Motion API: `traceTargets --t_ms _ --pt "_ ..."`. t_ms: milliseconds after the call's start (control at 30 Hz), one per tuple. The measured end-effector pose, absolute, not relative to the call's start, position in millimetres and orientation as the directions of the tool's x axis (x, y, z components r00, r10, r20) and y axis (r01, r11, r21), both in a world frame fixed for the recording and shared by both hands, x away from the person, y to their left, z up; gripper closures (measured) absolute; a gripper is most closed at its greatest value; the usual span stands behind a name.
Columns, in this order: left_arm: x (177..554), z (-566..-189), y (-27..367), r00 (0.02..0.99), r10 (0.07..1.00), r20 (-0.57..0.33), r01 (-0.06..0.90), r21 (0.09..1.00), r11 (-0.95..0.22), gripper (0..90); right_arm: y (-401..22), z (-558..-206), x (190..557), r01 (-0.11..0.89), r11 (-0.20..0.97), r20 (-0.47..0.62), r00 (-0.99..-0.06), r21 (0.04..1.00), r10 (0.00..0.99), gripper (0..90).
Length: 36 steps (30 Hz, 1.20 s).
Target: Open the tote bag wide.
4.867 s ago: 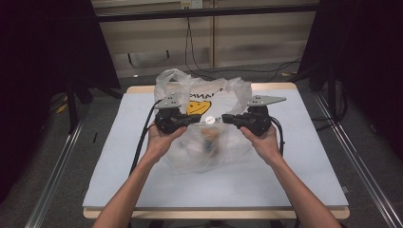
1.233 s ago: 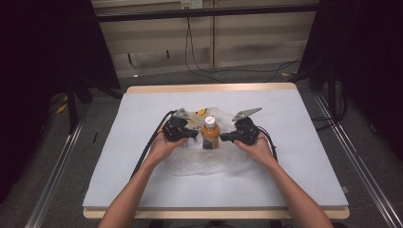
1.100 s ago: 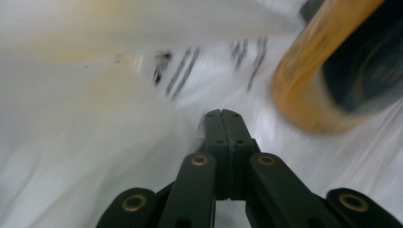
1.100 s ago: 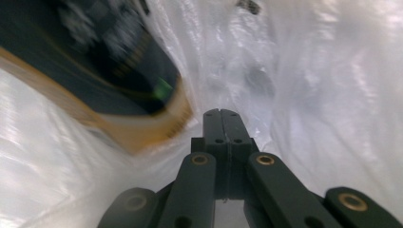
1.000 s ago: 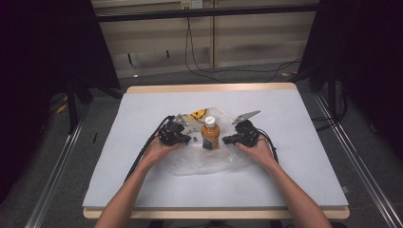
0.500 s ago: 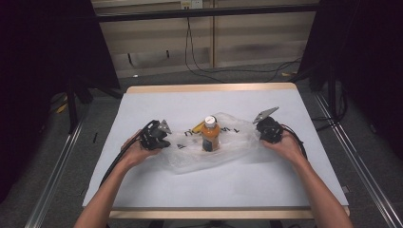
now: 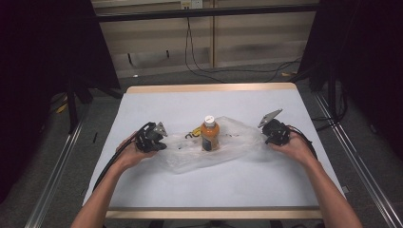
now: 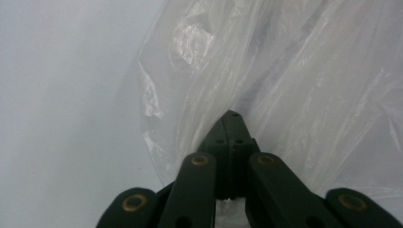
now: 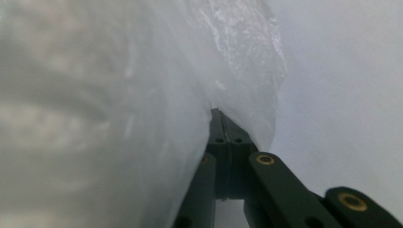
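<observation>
On pale table point(image 7: 237, 185), crinkly clear plastic bag point(image 7: 190, 159) pinched by both hand-held grippers, left point(image 7: 159, 137), right point(image 7: 267, 130), orange bottle point(image 7: 209, 135) upright.

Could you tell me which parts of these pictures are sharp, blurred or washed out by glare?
High view: evenly lit table, dark surroundings, the bottle sharp. Left gripper view: the left claw and nearby plastic bag crisp, with a bright glint near the top. Right gripper view: the right claw sharp, but the bag at left is a soft blur.

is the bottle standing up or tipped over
Upright: the orange bottle stands with its white cap on top, amid the flattened plastic bag.
</observation>
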State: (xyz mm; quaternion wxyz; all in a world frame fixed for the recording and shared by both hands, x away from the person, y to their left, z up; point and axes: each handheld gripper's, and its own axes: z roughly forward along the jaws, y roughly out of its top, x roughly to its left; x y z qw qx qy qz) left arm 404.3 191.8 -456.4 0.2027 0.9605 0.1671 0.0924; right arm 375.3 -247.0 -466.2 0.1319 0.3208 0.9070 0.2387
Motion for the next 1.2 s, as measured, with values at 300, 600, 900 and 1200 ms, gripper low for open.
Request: traceTargets --t_ms 300,600,900,1200 --pt "399 -449 198 0.902 0.431 -0.009 0.356 0.581 -0.732 90.0 -247 -462 377 0.534 0.609 -0.01 -0.747 0.587 0.665 90.0" --pt "378 -417 186 0.93 0.367 0.038 0.252 0.658 -0.709 90.0 -235 -423 373 0.458 0.544 0.008 -0.77 0.703 0.638 90.0" --pt "375 -408 153 0.953 0.301 0.036 0.201 0.669 -0.716 90.0 -215 -384 379 0.399 0.481 0.032 -0.794 0.78 0.608 90.0" --pt "377 -440 108 0.96 0.281 -0.01 0.232 0.592 -0.772 90.0 -163 -407 405 0.442 0.636 0.098 -0.86 0.632 0.501 90.0"
